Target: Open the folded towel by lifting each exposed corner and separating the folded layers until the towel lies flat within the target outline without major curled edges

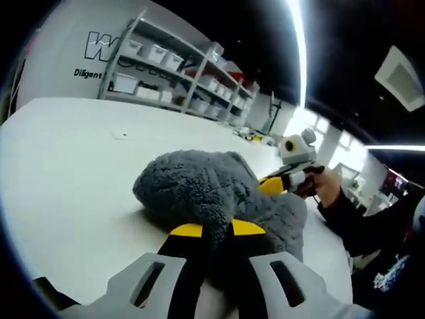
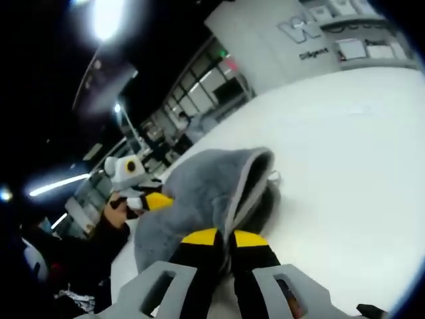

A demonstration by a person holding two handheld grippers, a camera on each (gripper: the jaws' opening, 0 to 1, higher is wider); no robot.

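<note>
1. the white table (image 1: 66,166) carries everything; the left gripper view shows broad bare surface running off toward the far edge, where shelving (image 1: 166,63) stands against the wall, and no target outline can be made out on it.
2. the grey towel (image 1: 199,186) sits bunched in a fluffy mound out on the open tabletop, well away from that far edge — not flat yet. in the right gripper view the towel (image 2: 199,193) rises as a folded flap with a pale hem curving up over the jaws.
3. the left gripper (image 1: 216,229) has its jaws pinched closed on the near fold of the mound, pile bulging up between the yellow tips.
4. the right gripper (image 2: 223,237) is likewise clamped on towel fabric; seen from the left view it bites the opposite end, a hand (image 1: 325,186) behind it.
5. so the towel's long axis runs from one gripper to the other, each holding an end — neither is nearer. my judgement: the next move turns on drawing those ends apart along that line.
</note>
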